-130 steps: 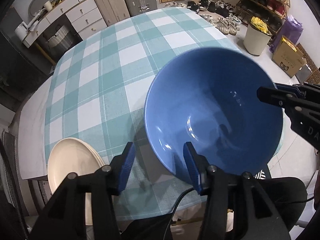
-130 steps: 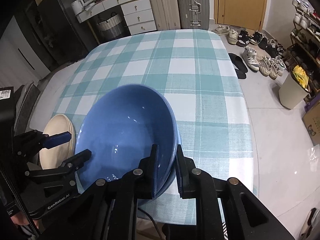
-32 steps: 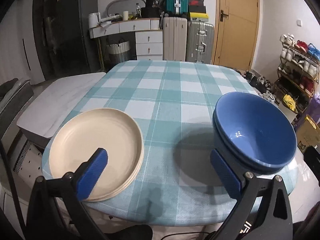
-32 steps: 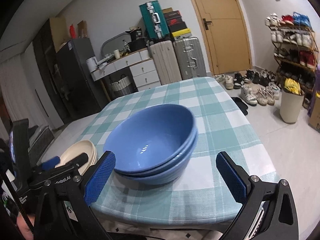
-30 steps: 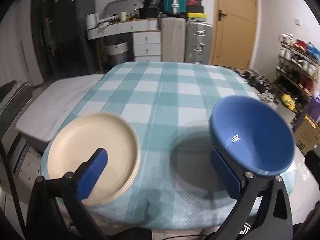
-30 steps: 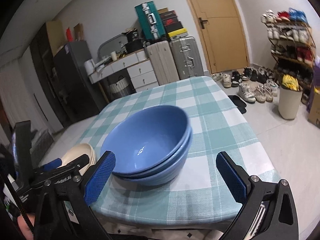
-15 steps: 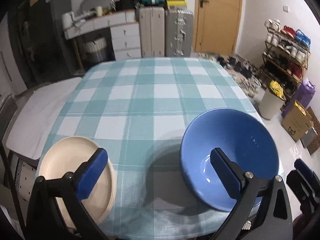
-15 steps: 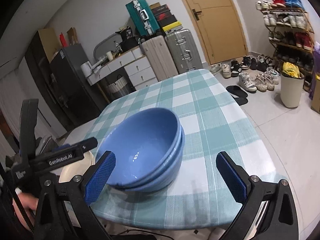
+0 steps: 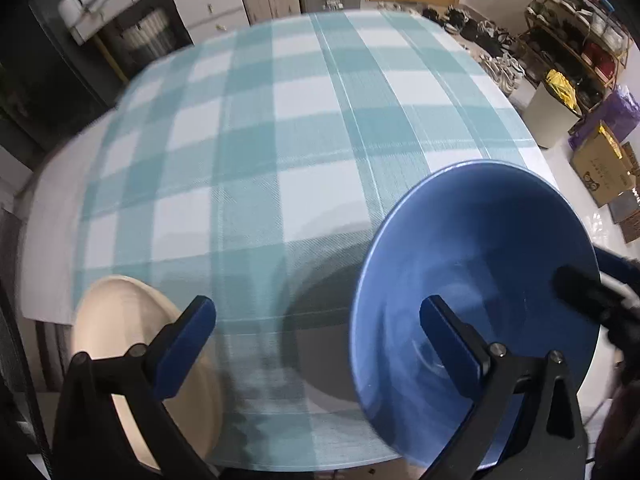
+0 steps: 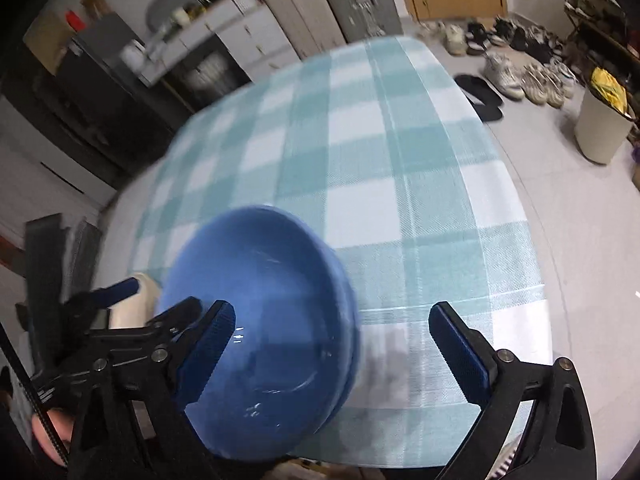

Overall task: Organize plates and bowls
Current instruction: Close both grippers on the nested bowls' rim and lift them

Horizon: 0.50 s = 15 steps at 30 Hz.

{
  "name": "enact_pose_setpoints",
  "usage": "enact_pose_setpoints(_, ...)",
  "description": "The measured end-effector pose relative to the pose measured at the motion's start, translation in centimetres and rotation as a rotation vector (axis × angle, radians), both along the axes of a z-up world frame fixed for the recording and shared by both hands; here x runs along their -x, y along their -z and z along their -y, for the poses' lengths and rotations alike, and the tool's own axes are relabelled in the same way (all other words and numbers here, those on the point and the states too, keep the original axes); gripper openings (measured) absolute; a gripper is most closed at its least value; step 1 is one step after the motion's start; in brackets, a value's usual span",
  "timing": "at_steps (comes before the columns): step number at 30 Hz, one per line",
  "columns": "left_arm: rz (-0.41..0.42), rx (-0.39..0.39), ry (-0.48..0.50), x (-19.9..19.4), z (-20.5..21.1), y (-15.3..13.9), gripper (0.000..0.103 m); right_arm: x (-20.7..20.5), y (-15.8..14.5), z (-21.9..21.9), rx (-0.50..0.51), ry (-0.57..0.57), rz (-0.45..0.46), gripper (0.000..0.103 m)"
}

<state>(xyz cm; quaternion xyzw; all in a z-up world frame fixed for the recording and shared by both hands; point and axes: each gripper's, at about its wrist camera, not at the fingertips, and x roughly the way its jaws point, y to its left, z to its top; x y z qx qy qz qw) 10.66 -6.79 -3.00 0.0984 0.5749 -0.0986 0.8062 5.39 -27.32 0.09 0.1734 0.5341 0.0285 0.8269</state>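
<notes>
Both claws dropped closer over the table, left claw (image 9: pixel 316 344) wide, right claw (image 10: pixel 332 344) wide, two stacked blue bowls (image 10: pixel 260 304), cream plates (image 9: pixel 116 320) uncountable.

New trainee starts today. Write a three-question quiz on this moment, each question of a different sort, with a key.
1. True or false: the right gripper is shut on the blue bowls.
2. Which lies nearest the left gripper's left finger? A) the cream plates B) the bin C) the shoes
3. Fill in: the bowls and plates rest on a ____ checked tablecloth.

Key:
1. False. Its fingers stand wide apart, one over the bowls, one over the cloth.
2. A. The plates sit at the table's near left edge, behind that finger.
3. Teal and white.
</notes>
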Motion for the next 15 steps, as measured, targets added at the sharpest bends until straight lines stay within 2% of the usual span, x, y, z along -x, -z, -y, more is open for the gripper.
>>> enact_pose_setpoints(1, -0.024, 0.015, -0.001, -0.3, 0.1, 0.5, 0.103, -0.4, 0.6, -0.1, -0.001, -0.013, -0.027, 0.097)
enact_pose_setpoints(5, -0.092, 0.057, 0.009, -1.0, 0.3, 2.0, 0.101, -1.3, 3.5, -1.0, -0.013, -0.062, -0.138, 0.075)
enact_pose_setpoints(7, -0.104, 0.077, 0.011, -1.1, 0.3, 2.3, 0.1, -1.1, 4.0, -1.1, -0.039, -0.065, -0.149, 0.075)
enact_pose_setpoints(9, -0.113, 0.088, 0.019, -1.2, 0.3, 2.4, 0.092, -1.0, 4.2, -1.0, -0.045, -0.058, -0.151, 0.071)
enact_pose_setpoints(10, -0.118, 0.084, 0.022, -1.2, 0.3, 2.5, 0.084, -1.0, 4.3, -0.9, -0.045, -0.056, -0.151, 0.068)
enact_pose_setpoints(12, -0.141, 0.079, 0.036, -1.1, 0.4, 2.8, 0.082, -1.0, 4.6, -0.8, -0.053, -0.048, -0.169, 0.057)
enact_pose_setpoints(14, -0.144, 0.085, 0.051, -0.9, 0.5, 2.8, 0.067, -0.9, 4.8, -0.5, -0.059, -0.037, -0.188, 0.056)
enact_pose_setpoints(15, -0.153, 0.086, 0.055, -1.0, 0.5, 2.9, 0.064, -1.0, 4.8, -0.3, -0.052, -0.032, -0.192, 0.055)
